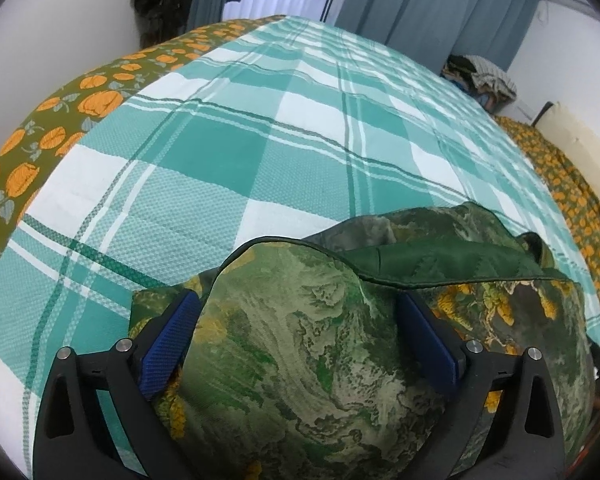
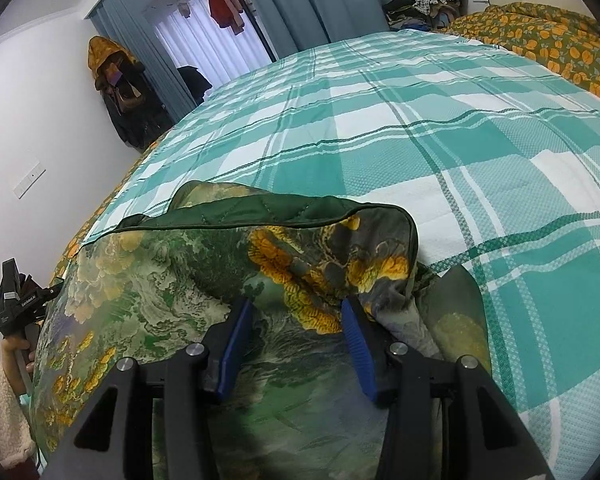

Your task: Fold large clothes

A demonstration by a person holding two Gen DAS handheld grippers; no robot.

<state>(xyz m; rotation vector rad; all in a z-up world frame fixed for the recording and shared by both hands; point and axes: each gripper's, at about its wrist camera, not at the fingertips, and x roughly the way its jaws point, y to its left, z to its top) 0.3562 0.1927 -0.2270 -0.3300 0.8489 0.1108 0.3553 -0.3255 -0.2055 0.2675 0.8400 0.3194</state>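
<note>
A bulky quilted green floral garment (image 1: 300,340) lies on the checked teal bedspread (image 1: 220,140), bulging between both wide-spread tongs, the left gripper (image 1: 296,320) and the right gripper (image 2: 296,320); neither visibly pinches it.

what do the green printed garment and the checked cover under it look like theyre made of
Green printed garment: looks like a smooth, slightly shiny woven fabric, maybe satin or polyester; its dark green lining shows diamond quilting, suggesting padding. Checked cover: matte, with a visible waffle-like weave, likely cotton or a blend.

Green print garment (image 1: 312,344) bulging btwn wide-apart L gripper (image 1: 300,312) fingers, on plaid bedspread (image 1: 228,136).
</note>
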